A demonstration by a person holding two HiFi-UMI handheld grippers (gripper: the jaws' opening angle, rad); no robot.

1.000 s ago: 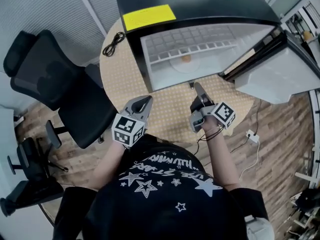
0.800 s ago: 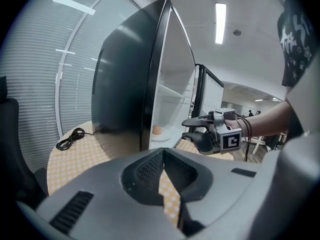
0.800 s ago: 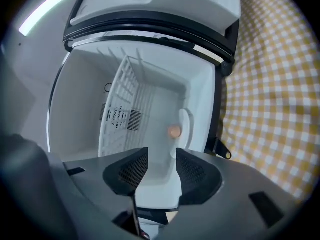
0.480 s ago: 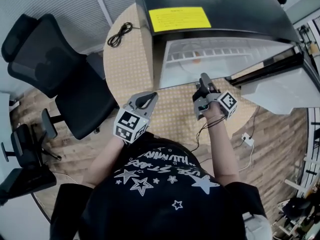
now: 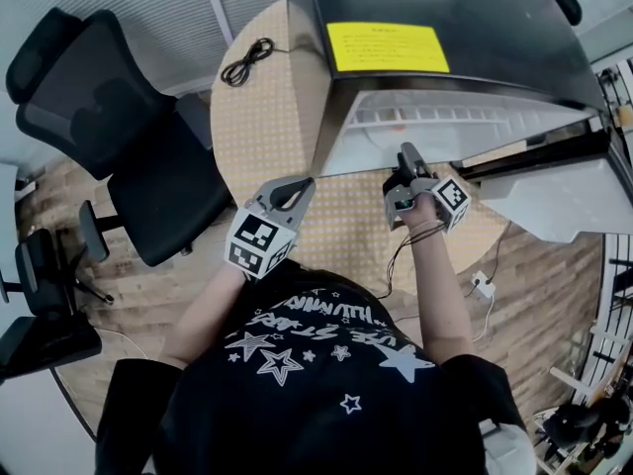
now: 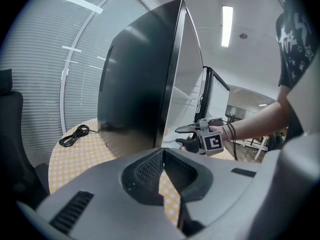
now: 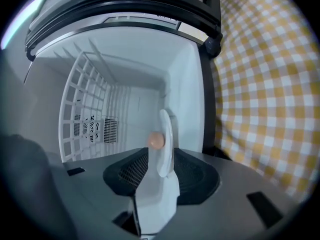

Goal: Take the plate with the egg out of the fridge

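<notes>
A black fridge (image 5: 445, 8) stands on a round checked table (image 5: 267, 127), with its door (image 5: 559, 201) swung open to the right. The plate (image 7: 165, 134) lies on the fridge floor under a wire shelf (image 7: 82, 99), with the egg (image 7: 156, 140) on it. The right gripper (image 5: 408, 156) points into the opening. Its jaws are wide and have just been opening. The plate's near rim shows in the gap, not pressed by the pads. The left gripper (image 5: 289, 191) hovers near the fridge's front corner, fingertips together and empty. A cable (image 5: 247, 61) lies on the table left of the fridge, and a chair (image 5: 119, 137) stands beyond. Since a second ago the right gripper has come closer to the opening, and in the head view the fridge top now hides the plate.
</notes>
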